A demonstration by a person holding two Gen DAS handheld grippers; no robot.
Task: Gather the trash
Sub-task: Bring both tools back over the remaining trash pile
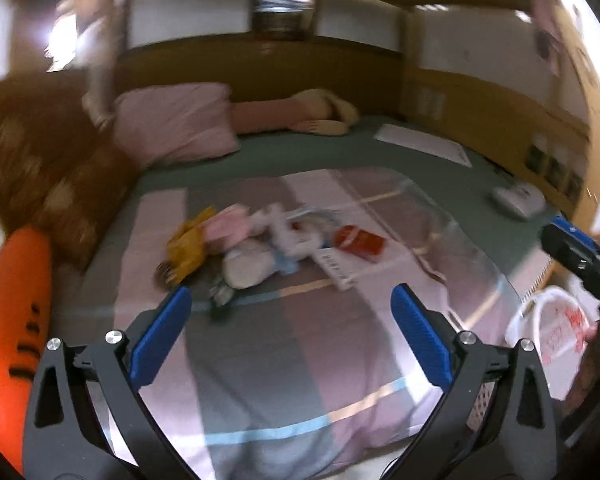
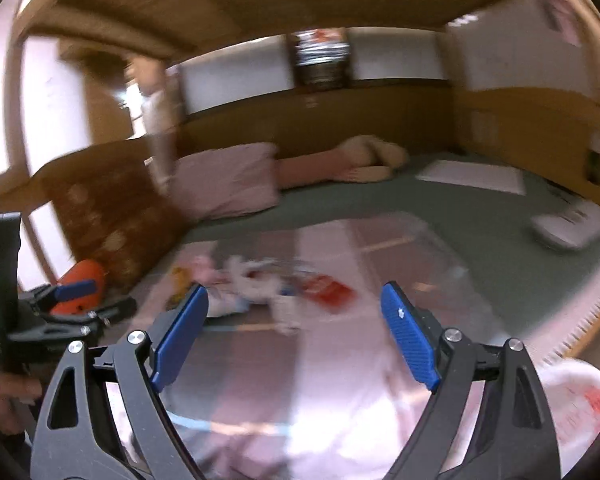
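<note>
Both the left gripper (image 1: 288, 320) and right gripper (image 2: 296, 320) are hanging wide, holding nothing. They are approaching the trash pile (image 1: 268, 244) at frame centre. Next: closing on one piece.

I'm looking across a bed (image 1: 260, 152) with a green sheet, boxed in by wood-panelled walls (image 1: 260, 68) with white upper sections. A pink pillow (image 1: 176, 120) lies at its head, a brown patterned cushion (image 1: 52, 168) along the left.
</note>
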